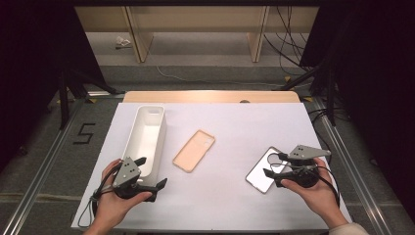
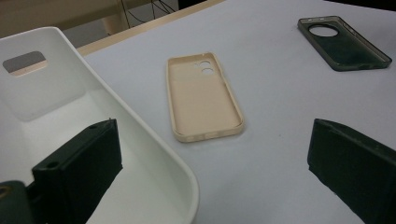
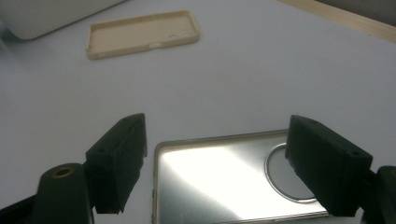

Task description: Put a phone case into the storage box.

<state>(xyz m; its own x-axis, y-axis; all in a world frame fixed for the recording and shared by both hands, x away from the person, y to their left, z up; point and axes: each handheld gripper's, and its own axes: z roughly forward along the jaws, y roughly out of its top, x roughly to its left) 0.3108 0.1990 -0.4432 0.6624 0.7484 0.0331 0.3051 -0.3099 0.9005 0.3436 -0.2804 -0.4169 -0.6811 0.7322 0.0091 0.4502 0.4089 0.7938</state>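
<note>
A beige phone case [image 1: 194, 150] lies inside-up in the middle of the white table. A translucent dark phone case [image 1: 262, 171] lies at the right. My right gripper [image 1: 273, 165] hovers low over that case, open, one jaw at each long side; in the right gripper view the case [image 3: 224, 182] gleams between the jaws, pads clear of it. My left gripper [image 1: 152, 171] is open at the near end of a white bin [image 1: 147, 132]. In the left gripper view one jaw stands over the bin's inside [image 2: 56, 107], the other over bare table, with the beige case [image 2: 205, 98] ahead.
The long white bin stands lengthwise at the table's left and holds nothing. A wooden strip [image 1: 210, 96] edges the table's far side. Dark stands and cables [image 1: 293, 73] flank the floor beyond.
</note>
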